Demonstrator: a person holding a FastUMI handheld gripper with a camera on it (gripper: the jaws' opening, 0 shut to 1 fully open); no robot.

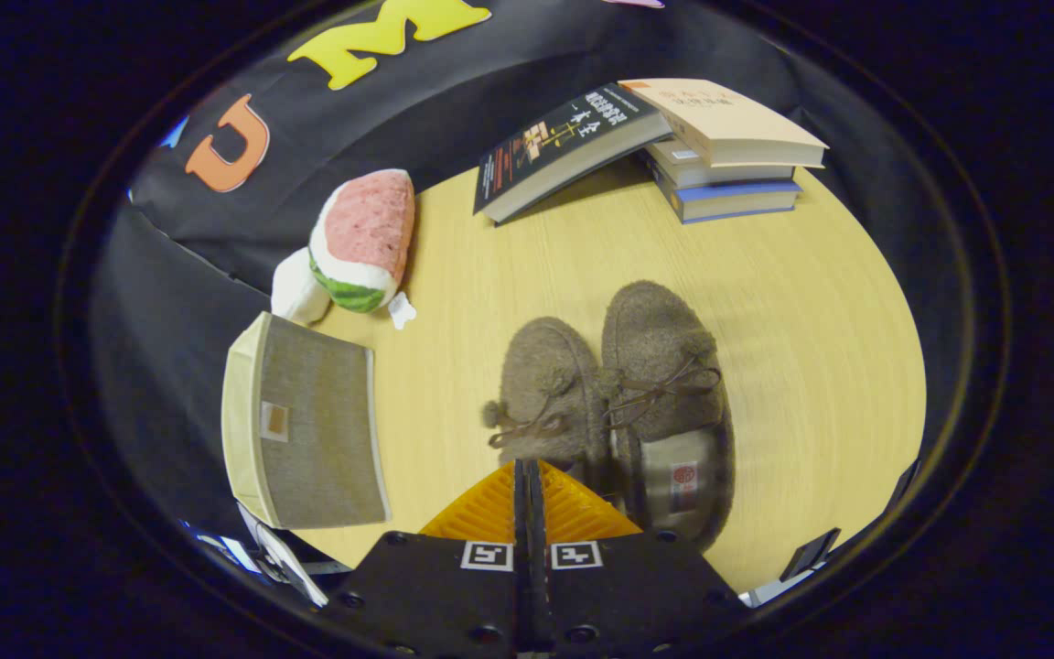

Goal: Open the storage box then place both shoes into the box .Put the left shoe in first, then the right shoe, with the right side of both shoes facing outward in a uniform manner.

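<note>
Nothing is done yet: the storage box [307, 426] is seen lidded beside the two shoes [618, 394] on the bench [801, 311]; the claw [528, 480] is closed, empty, above them.

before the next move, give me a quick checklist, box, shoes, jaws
1. Storage box open: not ok, lid looks closed.
2. Gripper free: ok, jaws shut together, holding nothing.
3. Both shoes reachable: ok, left shoe and right shoe side by side just ahead of the jaws.
4. Box clear of the plush toy: cannot tell, toy sits close beyond it.
5. Books out of the way: ok, far beyond the shoes.
</note>
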